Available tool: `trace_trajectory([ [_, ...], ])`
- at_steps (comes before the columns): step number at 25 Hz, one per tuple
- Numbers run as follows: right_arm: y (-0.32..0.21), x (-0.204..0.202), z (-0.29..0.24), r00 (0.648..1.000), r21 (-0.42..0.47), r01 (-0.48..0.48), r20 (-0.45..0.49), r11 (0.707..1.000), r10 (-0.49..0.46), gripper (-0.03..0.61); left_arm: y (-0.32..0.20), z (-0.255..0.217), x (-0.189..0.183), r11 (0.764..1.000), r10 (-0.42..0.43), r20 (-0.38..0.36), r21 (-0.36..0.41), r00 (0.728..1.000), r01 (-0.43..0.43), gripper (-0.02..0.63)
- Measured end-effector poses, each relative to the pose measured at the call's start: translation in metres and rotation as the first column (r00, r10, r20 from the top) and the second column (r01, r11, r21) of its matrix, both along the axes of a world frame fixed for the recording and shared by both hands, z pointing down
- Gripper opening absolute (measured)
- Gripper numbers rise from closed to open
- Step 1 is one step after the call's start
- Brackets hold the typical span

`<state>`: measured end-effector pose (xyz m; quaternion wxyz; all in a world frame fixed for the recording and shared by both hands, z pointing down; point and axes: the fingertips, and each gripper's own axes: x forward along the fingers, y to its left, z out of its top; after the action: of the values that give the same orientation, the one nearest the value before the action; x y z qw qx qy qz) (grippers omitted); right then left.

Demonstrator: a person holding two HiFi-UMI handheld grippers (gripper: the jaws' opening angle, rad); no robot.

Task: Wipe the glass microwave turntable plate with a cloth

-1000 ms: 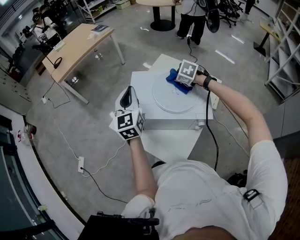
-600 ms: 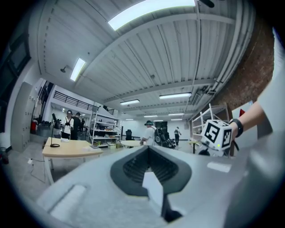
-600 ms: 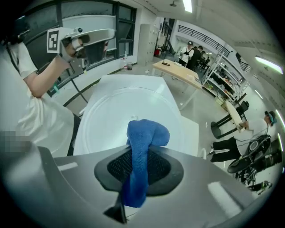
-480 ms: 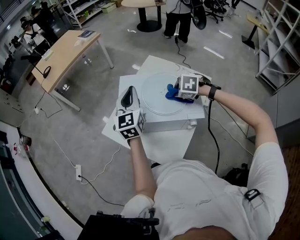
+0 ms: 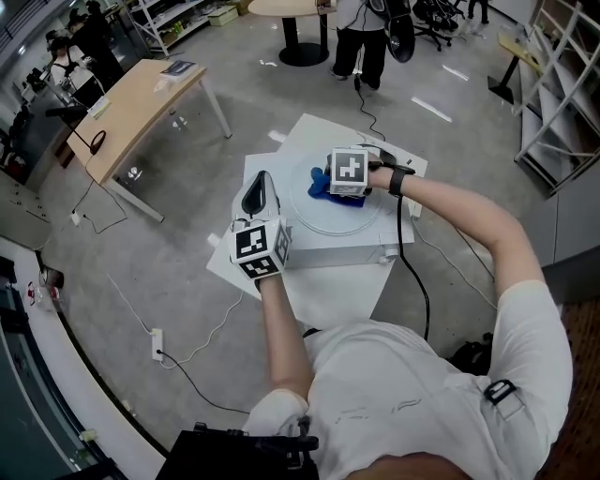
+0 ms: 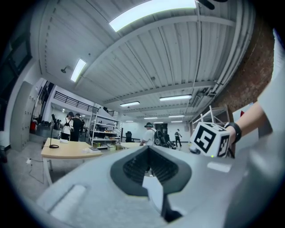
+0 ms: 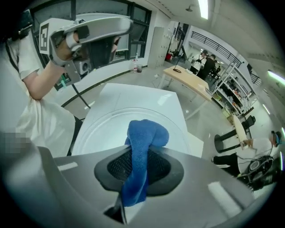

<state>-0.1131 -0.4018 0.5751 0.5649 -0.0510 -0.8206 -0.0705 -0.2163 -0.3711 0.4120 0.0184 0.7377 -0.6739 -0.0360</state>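
The round glass turntable plate (image 5: 343, 217) lies flat on top of a white microwave (image 5: 323, 251). My right gripper (image 5: 330, 184) is shut on a blue cloth (image 5: 317, 184) and holds it down on the plate's far left part. In the right gripper view the cloth (image 7: 144, 141) is pinched between the jaws of the right gripper (image 7: 141, 165), bunched over the plate (image 7: 109, 127). My left gripper (image 5: 258, 195) is held left of the microwave, apart from the plate. Seen in its own view, the left gripper (image 6: 149, 173) is shut with nothing in it and tilted up toward the ceiling.
The microwave stands on a white table (image 5: 330, 286), with a black cable (image 5: 412, 272) hanging at its right. A wooden desk (image 5: 141, 98) is at the far left, metal shelving (image 5: 562, 75) at the right, and a person (image 5: 361, 28) stands beyond.
My right gripper has slid the blue cloth leftward across the plate, from its right side to its far left part. The left gripper has stayed where it was.
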Motion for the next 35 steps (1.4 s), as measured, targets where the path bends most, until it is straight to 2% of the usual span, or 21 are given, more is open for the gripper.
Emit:
trace_trajectory([
  [3,-0.056,0.018,0.006,0.996,0.121,-0.082,-0.026,0.989,0.085,0.066,0.000,0.002,-0.008,1.000,-0.014,-0.004,-0.001,1.000,0.014,0.002],
  [4,-0.067,0.025,0.006,0.993,0.137,-0.106,-0.026,0.985,0.111,0.066,0.000,0.002,-0.010,1.000,-0.016,-0.005,-0.002,1.000,0.016,0.002],
  [8,-0.070,0.059,0.011,0.984,0.086,-0.170,-0.036,0.982,0.174,0.066,-0.001,0.005,-0.015,1.000,-0.017,-0.007,-0.009,1.000,0.017,0.002],
  [11,-0.045,0.072,0.009,0.985,0.038,-0.160,-0.052,0.986,0.162,0.064,-0.006,0.006,-0.010,1.000,0.002,-0.006,-0.013,1.000,-0.002,0.002],
  [15,0.005,0.050,0.000,0.998,-0.023,-0.069,-0.011,0.997,0.069,0.066,-0.011,0.007,-0.001,0.999,0.033,-0.003,-0.019,0.999,-0.033,0.002],
  [20,0.021,0.019,0.005,1.000,-0.036,-0.031,0.003,0.999,0.031,0.066,-0.014,0.009,0.010,0.998,0.059,-0.008,-0.019,0.998,-0.059,0.002],
  [23,0.010,0.001,0.007,0.998,-0.051,-0.064,0.024,0.997,0.065,0.067,-0.015,0.008,0.011,0.998,0.066,-0.009,-0.017,0.998,-0.066,0.002],
  [26,-0.016,-0.004,0.005,0.987,-0.054,-0.144,0.062,0.988,0.147,0.067,-0.014,0.006,0.010,0.998,0.064,-0.012,-0.016,0.998,-0.064,0.002],
  [31,-0.051,0.026,0.007,0.962,-0.010,-0.248,0.119,0.969,0.248,0.067,-0.008,0.011,0.007,0.998,0.051,0.002,-0.023,0.999,-0.051,0.002],
  [35,-0.029,0.038,0.010,0.955,-0.028,-0.254,0.148,0.967,0.255,0.067,0.000,0.007,0.017,0.997,0.069,0.011,-0.030,0.998,-0.069,0.002],
])
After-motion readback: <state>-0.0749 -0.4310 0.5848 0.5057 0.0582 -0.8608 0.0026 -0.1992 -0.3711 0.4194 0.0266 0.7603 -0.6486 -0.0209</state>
